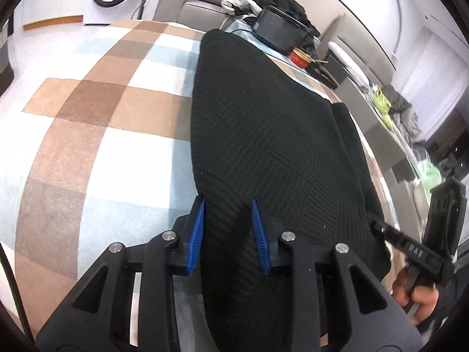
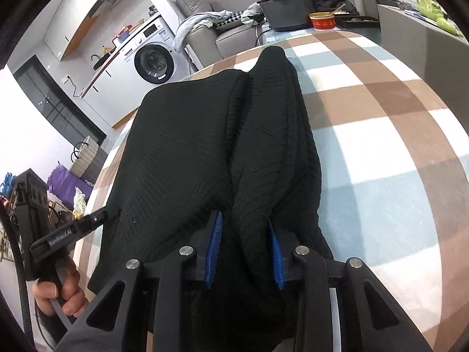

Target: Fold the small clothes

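A black ribbed knit garment [image 1: 263,123] lies lengthwise on the checked brown, white and blue tablecloth [image 1: 88,135]. My left gripper [image 1: 228,204] is shut on the garment's near edge, with cloth bunched between its blue pads [image 1: 198,234]. In the right wrist view the garment [image 2: 181,146] shows a raised fold down its middle. My right gripper [image 2: 244,219] is shut on that near edge too, the knit pinched between its pads [image 2: 215,243]. Each view catches the other gripper at the garment's side: the right one [image 1: 378,225], the left one [image 2: 102,215], both held by a hand.
At the table's far end stand a black container [image 1: 278,33] and a red tin [image 1: 300,57]. A grey sofa [image 2: 231,38] with loose clothes and a washing machine [image 2: 154,63] lie beyond. Green items [image 1: 381,104] sit on a side surface. Bare tablecloth [image 2: 381,146] spreads beside the garment.
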`<move>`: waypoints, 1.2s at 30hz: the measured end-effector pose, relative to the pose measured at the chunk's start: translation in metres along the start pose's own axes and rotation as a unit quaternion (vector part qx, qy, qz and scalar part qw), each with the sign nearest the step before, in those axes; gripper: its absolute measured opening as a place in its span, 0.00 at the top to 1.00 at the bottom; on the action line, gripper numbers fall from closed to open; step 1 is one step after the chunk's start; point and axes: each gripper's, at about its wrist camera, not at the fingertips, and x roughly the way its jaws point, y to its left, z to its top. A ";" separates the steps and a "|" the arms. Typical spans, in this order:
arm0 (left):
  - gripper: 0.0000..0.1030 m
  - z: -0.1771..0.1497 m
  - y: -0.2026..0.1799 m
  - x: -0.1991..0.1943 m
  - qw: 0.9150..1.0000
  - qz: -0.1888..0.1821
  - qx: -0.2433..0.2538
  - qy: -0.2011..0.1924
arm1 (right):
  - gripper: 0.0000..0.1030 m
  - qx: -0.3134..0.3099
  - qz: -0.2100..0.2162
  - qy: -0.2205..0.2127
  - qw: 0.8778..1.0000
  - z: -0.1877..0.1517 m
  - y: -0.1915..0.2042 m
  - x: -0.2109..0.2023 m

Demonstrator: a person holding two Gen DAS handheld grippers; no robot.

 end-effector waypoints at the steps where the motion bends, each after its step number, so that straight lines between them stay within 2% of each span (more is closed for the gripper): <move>1: 0.73 -0.001 0.001 0.000 1.000 -0.002 -0.003 -0.001 | 0.69 -0.007 -0.002 0.000 1.000 0.000 0.002 -0.001; 3: 0.73 -0.002 0.003 -0.005 1.000 -0.002 -0.003 -0.005 | 0.62 -0.021 -0.005 0.007 1.000 -0.001 0.001 -0.004; 4: 0.73 -0.003 0.003 -0.007 1.000 -0.002 0.002 -0.007 | 0.55 -0.029 -0.007 0.009 1.000 -0.001 0.000 -0.008; 5: 0.72 -0.005 0.002 -0.011 1.000 0.000 0.010 -0.011 | 0.43 -0.032 -0.007 0.009 0.999 -0.001 -0.001 -0.013; 7: 0.69 -0.011 -0.002 -0.023 0.999 0.012 0.031 -0.023 | 0.30 -0.041 -0.015 -0.010 0.999 0.000 -0.004 -0.029; 8: 0.63 -0.015 -0.007 -0.031 0.998 0.023 0.047 -0.035 | 0.22 -0.047 -0.018 -0.019 0.999 0.000 -0.006 -0.037; 9: 0.53 -0.019 -0.011 -0.038 0.997 0.033 0.059 -0.046 | 0.18 -0.056 -0.021 -0.029 0.998 0.000 -0.006 -0.044; 10: 0.47 -0.025 -0.015 -0.046 0.996 0.039 0.066 -0.054 | 0.11 -0.069 -0.022 -0.041 0.997 0.000 -0.004 -0.053; 12: 0.26 -0.037 -0.026 -0.062 0.991 0.051 0.090 -0.080 | 0.07 -0.088 -0.023 -0.060 0.994 -0.002 0.000 -0.065; 14: 0.18 -0.044 -0.032 -0.072 0.988 0.055 0.106 -0.094 | 0.00 -0.105 -0.024 -0.077 0.991 -0.005 0.005 -0.074; 16: 0.12 -0.051 -0.037 -0.081 0.986 0.053 0.115 -0.111 | 0.00 -0.116 -0.015 -0.094 0.989 -0.009 0.010 -0.080; 17: 0.04 -0.054 -0.038 -0.084 0.985 0.050 0.114 -0.117 | 0.00 -0.120 -0.012 -0.102 0.988 -0.011 0.011 -0.083; 18: 0.01 -0.058 -0.038 -0.088 0.984 0.048 0.110 -0.131 | 0.00 -0.124 -0.008 -0.108 0.986 -0.014 0.013 -0.085; 24: 0.01 -0.074 -0.040 -0.104 0.980 0.041 0.108 -0.161 | 0.00 -0.183 -0.008 -0.155 0.971 -0.031 0.037 -0.094; 26: 0.01 -0.079 -0.043 -0.109 0.977 0.041 0.109 -0.178 | 0.00 -0.199 0.005 -0.173 0.965 -0.037 0.042 -0.097; 30: 0.01 -0.090 -0.052 -0.112 0.968 0.061 0.128 -0.209 | 0.00 -0.205 0.025 -0.195 0.959 -0.045 0.045 -0.096; 36: 0.01 -0.100 -0.060 -0.111 0.962 0.060 0.142 -0.227 | 0.00 -0.199 0.039 -0.213 0.956 -0.052 0.043 -0.098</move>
